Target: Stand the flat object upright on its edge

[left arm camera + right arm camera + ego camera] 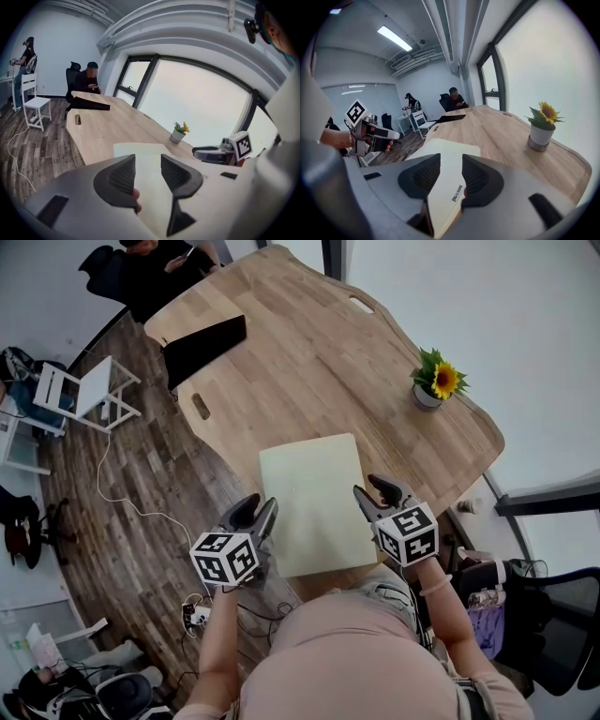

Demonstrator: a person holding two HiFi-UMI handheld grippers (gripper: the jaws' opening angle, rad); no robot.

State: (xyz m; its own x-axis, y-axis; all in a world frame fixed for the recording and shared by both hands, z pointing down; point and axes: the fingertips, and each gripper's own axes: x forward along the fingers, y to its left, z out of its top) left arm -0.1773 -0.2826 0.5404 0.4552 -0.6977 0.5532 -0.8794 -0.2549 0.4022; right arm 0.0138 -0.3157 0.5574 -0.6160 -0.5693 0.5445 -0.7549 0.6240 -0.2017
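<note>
- Board (pixel 319 507), cream and plain, lies flat on the wooden table (pixel 309 352) close to its near edge, with the long sides running away from me. It has not been stood on its edge.
- Whether the board's near end hangs past the table's near edge I cannot tell from the head view.
- My left gripper (pixel 258 514) is at the board's left long side, close to the near-left corner. Its jaws are spread. In the left gripper view the pale board shows in the gap between them, and neither pad presses on it.
- My right gripper (pixel 375 493) is at the board's right long side, opposite the left one. Its jaws are spread too. In the right gripper view the board's edge runs up through the gap, with clear space on the left pad's side, so nothing is pinched.
- A small label (pixel 457 193) sits on the board's thin edge, just beside the right pad of my right gripper.
- A potted sunflower (pixel 436 381) stands near the table's right edge, well apart from the board.
- A black flat thing (pixel 204 348), perhaps a laptop, lies at the table's far-left edge.
- A person (pixel 141 268) in dark clothes sits at the table's far end.
- A white chair (pixel 84 390) stands on the wood-plank floor to the left of the table, and a white cable (pixel 122 498) trails across that floor.
</note>
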